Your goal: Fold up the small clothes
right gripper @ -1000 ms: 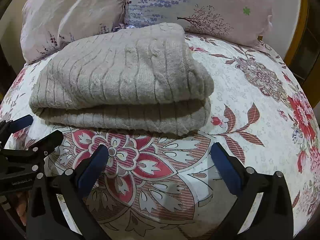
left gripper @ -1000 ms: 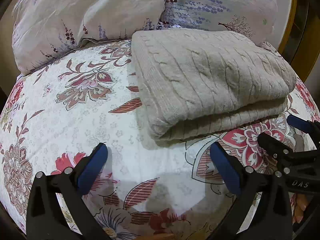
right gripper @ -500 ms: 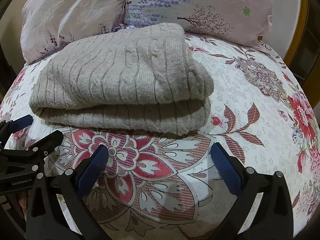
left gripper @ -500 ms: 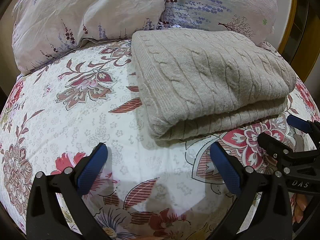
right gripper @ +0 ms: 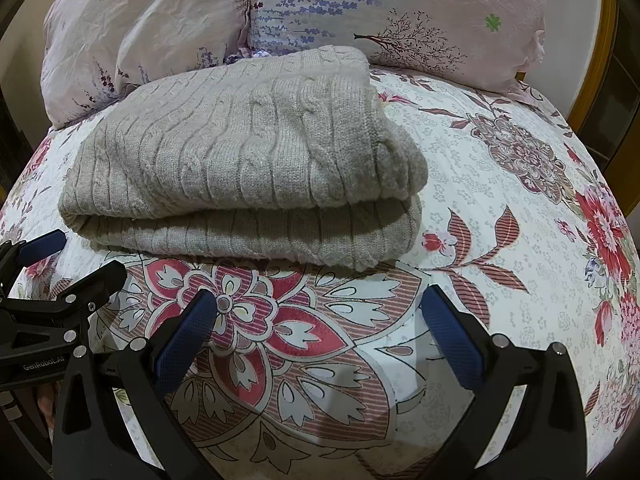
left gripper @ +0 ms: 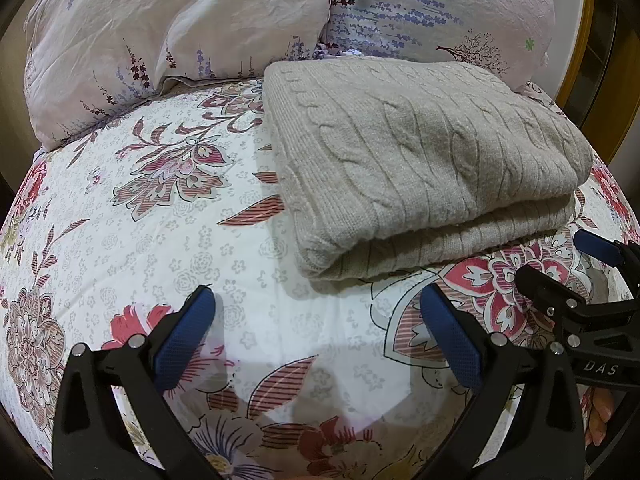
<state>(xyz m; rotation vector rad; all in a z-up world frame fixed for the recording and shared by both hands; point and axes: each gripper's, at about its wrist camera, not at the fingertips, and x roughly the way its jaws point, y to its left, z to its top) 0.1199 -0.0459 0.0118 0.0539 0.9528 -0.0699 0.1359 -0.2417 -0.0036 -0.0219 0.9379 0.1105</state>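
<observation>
One beige cable-knit sweater [left gripper: 424, 160] lies folded on the floral bedsheet [left gripper: 160, 220], near two pillows [right gripper: 360, 8]. Our left gripper [left gripper: 316, 332] and right gripper [right gripper: 316, 328] hang spread, empty, just before it. Folding looks done; next we'd likely withdraw.

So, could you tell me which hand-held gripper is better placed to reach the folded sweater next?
Probably the right hand-held gripper: the folded beige cable-knit sweater lies straight ahead of it, but right of the left hand-held gripper.
</observation>
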